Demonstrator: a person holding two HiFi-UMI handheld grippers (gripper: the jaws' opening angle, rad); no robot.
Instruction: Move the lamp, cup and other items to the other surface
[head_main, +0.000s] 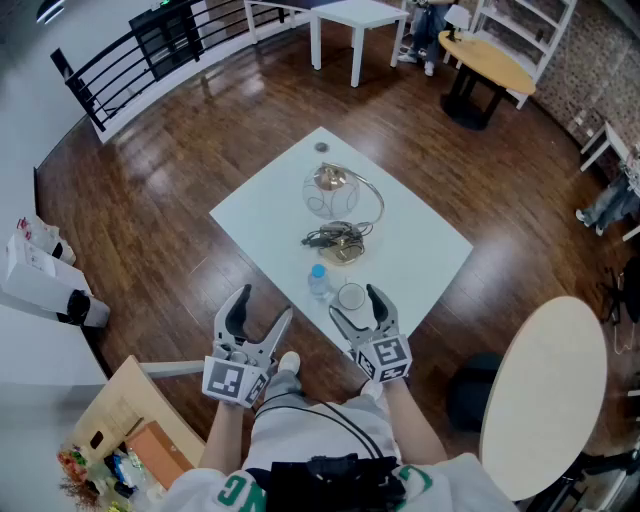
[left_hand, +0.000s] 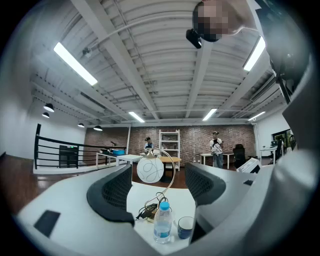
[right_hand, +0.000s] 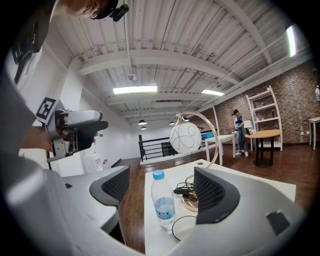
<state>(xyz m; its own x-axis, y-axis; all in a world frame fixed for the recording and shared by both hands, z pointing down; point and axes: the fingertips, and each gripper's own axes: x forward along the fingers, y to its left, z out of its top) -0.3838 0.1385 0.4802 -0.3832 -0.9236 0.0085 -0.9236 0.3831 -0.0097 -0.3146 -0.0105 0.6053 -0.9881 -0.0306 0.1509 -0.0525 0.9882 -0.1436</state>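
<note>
One white square table (head_main: 420, 250) carries one globe lamp (head_main: 332, 192) at its middle, with one water bottle (head_main: 319, 281) and one cup (head_main: 351, 297) side by side at the near edge. Two grippers, the left gripper (head_main: 262, 308) and the right gripper (head_main: 353, 302), are at that edge, jaws wide, gripping nothing. Coiled cord (head_main: 330, 238) hides part of the lamp's base.

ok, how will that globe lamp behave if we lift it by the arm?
Probably top-heavy: the globe shade hangs off a thin arc arm over a small round base, so it may swing or tip. The shade looks like glass, likely fragile. The cord lies loosely bundled at the base and will probably dangle or drag.
</note>
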